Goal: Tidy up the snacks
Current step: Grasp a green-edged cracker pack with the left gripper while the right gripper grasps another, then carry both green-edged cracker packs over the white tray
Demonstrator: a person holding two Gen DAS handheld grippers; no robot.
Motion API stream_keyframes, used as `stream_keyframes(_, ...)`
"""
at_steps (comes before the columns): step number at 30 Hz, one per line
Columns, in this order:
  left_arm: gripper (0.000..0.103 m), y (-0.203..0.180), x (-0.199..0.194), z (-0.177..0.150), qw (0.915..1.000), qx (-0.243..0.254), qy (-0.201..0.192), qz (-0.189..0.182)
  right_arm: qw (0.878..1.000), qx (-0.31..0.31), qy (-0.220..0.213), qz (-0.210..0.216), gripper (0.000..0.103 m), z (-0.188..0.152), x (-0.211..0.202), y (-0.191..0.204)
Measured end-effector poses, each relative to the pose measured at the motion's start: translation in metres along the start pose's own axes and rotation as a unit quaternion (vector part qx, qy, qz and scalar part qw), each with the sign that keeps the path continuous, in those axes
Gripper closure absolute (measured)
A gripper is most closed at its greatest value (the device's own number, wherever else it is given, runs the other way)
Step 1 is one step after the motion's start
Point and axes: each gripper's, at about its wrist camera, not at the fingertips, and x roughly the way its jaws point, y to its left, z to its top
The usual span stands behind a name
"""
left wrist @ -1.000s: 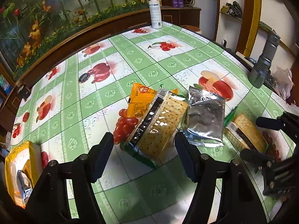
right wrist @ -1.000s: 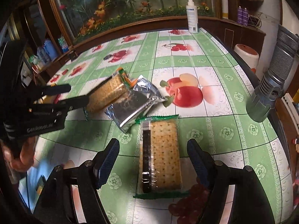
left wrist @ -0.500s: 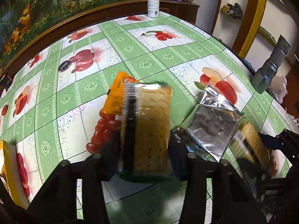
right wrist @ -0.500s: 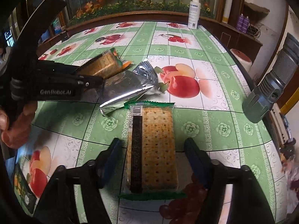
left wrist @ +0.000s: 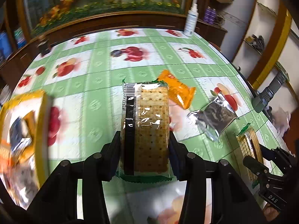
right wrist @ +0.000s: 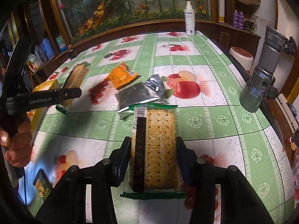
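light: dim, warm | blur: left view's left edge | glare: cracker wrapper | edges: fisheye-bent, vignetted

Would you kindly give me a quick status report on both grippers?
Left gripper shut on a cracker pack. Right gripper shut on second cracker pack. Orange packet, silver packet loose on table.

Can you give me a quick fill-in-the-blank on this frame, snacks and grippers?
1. Each hand-held gripper, left and right, is shut on a pack of ____.
2. The loose packet lying next to the silver packet is coloured ____.
3. The white spray bottle stands at the table's far ____.
4. The container at the left, with snacks already in it, is coloured ____.

Missing words: crackers; orange; edge; yellow
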Motion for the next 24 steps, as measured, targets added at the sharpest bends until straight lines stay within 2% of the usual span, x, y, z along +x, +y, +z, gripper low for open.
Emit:
stream_keyframes(8,0.059,0.047,-0.04,-0.038,0.9943,-0.061,-0.021,0.085,0.998,-0.026,-0.009,0.055,0.055,0.002,-0.009,0.054)
stream_keyframes(14,0.059,0.08,-0.067,-0.061,0.9828,-0.102,-0.039,0.149,0.993,-0.048,-0.009,0.105,0.055,0.007,-0.007,0.1)
stream_keyframes(24,0.059,0.116,-0.097,-0.084,0.9685,-0.136,-0.067,0.197,0.981,-0.081,-0.012,0.175,0.055,0.019,-0.007,0.171)
